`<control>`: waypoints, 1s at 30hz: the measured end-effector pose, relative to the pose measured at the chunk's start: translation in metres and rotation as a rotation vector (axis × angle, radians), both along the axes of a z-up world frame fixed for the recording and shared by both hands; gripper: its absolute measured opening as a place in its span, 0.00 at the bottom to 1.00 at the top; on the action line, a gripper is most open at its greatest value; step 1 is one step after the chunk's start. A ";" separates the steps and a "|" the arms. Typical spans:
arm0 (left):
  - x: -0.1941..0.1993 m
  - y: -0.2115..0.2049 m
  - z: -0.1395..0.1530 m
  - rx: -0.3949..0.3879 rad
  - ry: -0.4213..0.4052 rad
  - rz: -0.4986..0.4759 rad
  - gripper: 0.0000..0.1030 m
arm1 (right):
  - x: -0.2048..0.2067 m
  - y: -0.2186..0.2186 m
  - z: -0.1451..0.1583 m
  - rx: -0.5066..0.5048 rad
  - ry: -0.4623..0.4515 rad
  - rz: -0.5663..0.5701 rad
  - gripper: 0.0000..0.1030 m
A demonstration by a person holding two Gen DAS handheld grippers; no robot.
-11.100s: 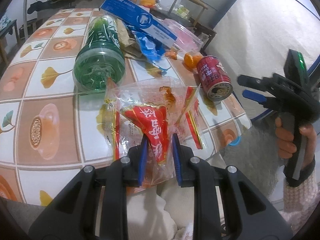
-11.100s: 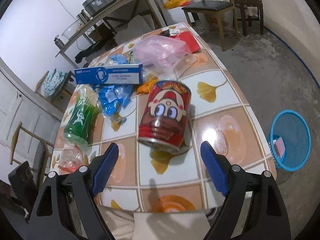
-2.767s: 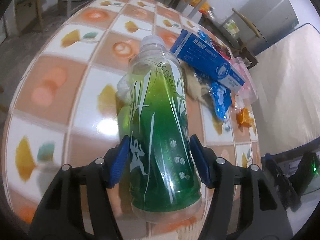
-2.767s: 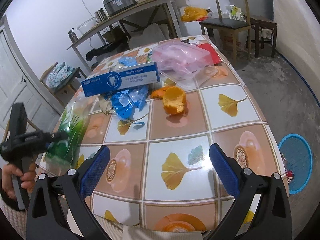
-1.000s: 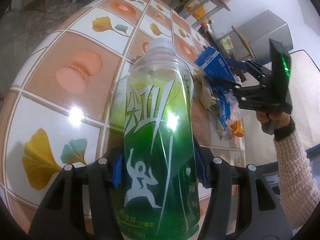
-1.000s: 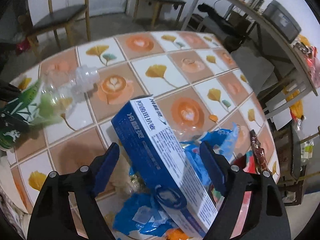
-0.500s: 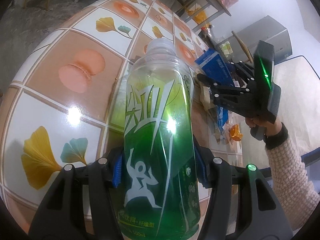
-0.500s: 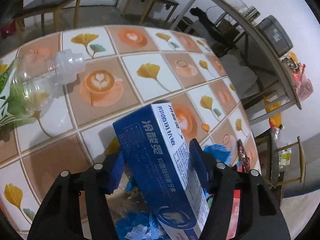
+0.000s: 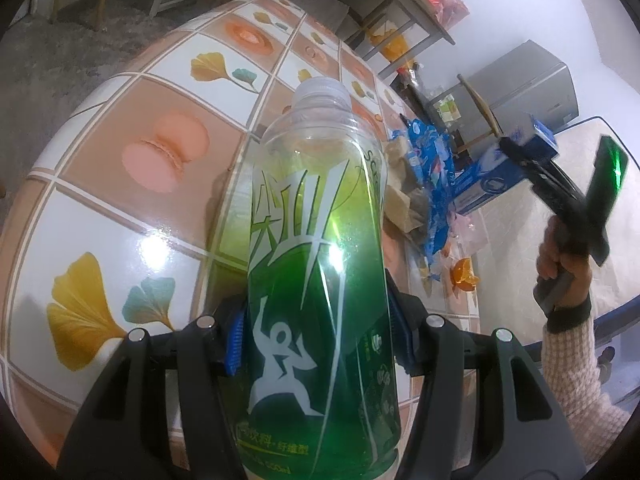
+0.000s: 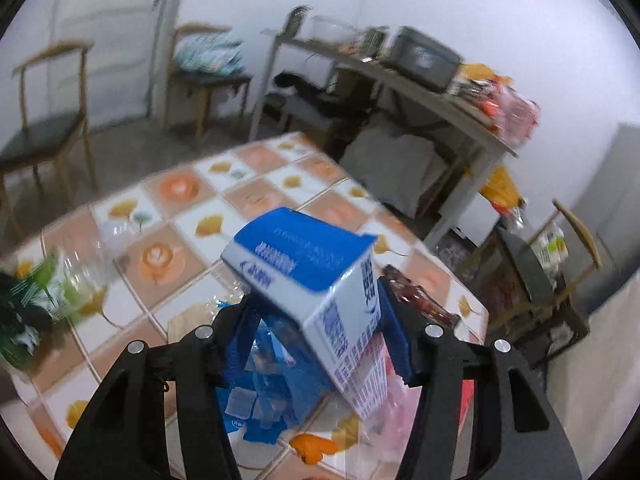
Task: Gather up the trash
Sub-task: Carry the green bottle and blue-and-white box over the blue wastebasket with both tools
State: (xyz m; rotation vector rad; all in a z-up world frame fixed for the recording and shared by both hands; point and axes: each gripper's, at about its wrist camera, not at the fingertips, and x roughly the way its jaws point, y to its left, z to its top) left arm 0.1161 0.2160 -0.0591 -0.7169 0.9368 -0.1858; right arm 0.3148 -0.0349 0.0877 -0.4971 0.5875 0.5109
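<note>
Right claw (image 10: 316, 344) had just closed on the long blue-and-white cardboard box (image 10: 320, 292), lifting it off the tiled surface (image 9: 120, 208); left claw (image 9: 318, 336) kept gripping the green plastic bottle (image 9: 320, 280); both looked bin-ready.

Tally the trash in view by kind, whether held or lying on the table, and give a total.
Green drink bottle, clamped in the left gripper: 1
Blue and white carton, clamped in the right gripper: 1
Heap of blue wrappers, pieces uncountable: 1
Orange peel pieces: at least 1
Brown paper scrap: 1
Total: 5
</note>
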 end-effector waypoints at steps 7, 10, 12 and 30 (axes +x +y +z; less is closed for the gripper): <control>-0.006 -0.008 0.015 0.003 -0.045 -0.003 0.52 | -0.014 -0.048 0.033 0.183 -0.002 -0.091 0.52; -0.011 -0.012 0.024 0.006 -0.070 -0.004 0.52 | -0.022 -0.065 0.042 0.253 0.011 -0.113 0.52; -0.013 -0.016 0.030 0.007 -0.085 -0.004 0.52 | -0.031 -0.080 0.049 0.314 0.031 -0.121 0.52; -0.018 -0.117 0.096 -0.019 -0.238 -0.247 0.52 | -0.157 -0.217 0.091 0.544 -0.043 -0.254 0.52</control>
